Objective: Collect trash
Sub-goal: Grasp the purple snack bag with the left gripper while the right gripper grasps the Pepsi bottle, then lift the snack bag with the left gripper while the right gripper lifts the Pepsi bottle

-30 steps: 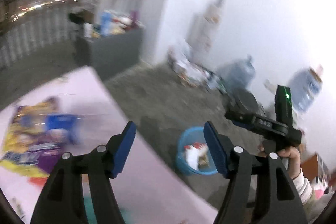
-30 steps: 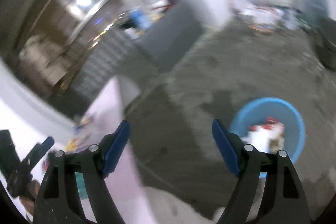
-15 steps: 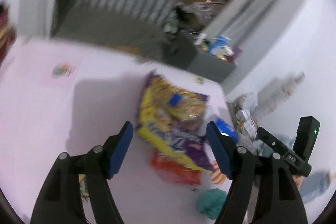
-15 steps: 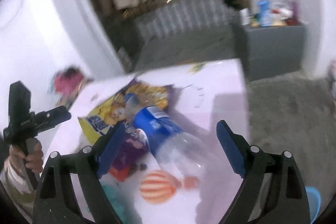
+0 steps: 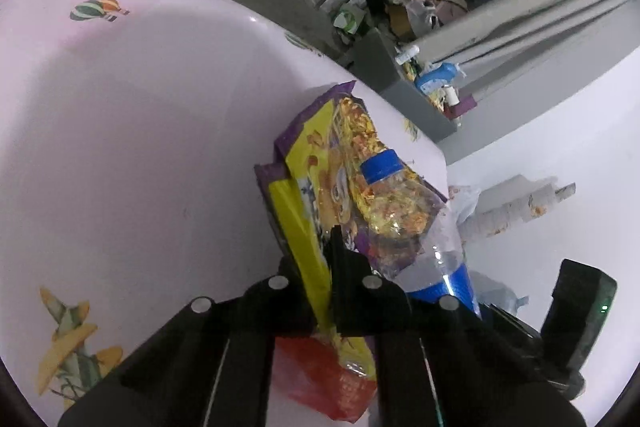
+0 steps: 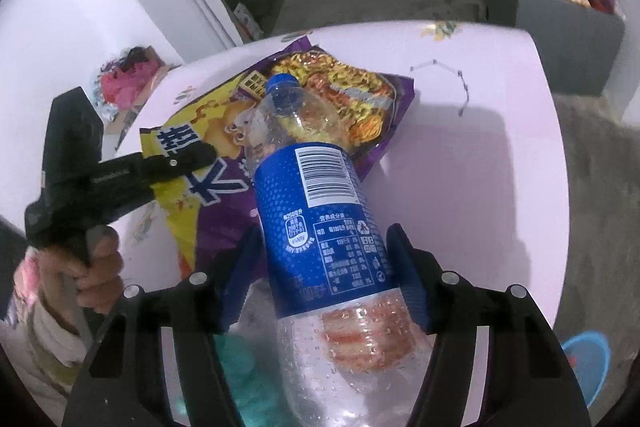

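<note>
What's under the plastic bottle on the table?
The plastic bottle lies across the purple-and-yellow noodle packet. Through its clear base a red-striped print on the pink table cover shows. A teal thing sits beside it. The label hides the rest.

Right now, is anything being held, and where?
Left hand-held gripper pinches the yellow-purple noodle packet's edge; right hand-held gripper clasps the clear plastic bottle's blue label.

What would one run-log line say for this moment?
left gripper: shut on noodle packet | right gripper: jaws just closing around plastic bottle | pink table | step: grasping trash
</note>
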Available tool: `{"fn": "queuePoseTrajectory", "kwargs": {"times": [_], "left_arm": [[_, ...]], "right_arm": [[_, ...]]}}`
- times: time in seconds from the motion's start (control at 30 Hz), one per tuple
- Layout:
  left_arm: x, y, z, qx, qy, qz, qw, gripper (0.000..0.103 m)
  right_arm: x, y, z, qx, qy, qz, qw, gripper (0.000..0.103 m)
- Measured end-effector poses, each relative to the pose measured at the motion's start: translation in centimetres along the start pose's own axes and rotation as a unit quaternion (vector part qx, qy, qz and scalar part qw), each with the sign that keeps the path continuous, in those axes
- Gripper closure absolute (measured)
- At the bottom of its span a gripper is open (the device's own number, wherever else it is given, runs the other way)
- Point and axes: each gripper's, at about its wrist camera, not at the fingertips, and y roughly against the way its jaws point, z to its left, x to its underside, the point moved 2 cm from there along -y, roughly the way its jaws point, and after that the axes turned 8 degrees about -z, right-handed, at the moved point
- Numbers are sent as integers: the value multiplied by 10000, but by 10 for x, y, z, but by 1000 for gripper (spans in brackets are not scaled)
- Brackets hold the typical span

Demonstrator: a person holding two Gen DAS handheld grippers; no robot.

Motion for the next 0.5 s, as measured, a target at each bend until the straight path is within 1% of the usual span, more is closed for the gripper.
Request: {"fn": "queuePoseTrajectory", "kwargs": {"times": [0.07, 0.13, 0.3, 0.4, 0.5], "left_arm": [[5, 8, -2, 43, -149, 34, 9999, 99], [14, 22, -7, 44, -412, 64, 9991, 99], [46, 63, 0, 44, -937, 200, 9954, 99], [64, 87, 7, 31, -1142, 298, 9930, 99], [82, 110, 14, 25, -1224, 362, 9918, 99]], "right_arm": [[10, 4, 2, -1, -180, 18, 9998, 43], [21, 10, 6, -60, -380, 46, 9992, 43], [57, 32, 19, -250, -821, 53, 9963, 43], [77, 46, 27, -196, -1022, 8, 9946, 43], [94, 59, 31, -53, -1245, -62, 9922, 43]]}}
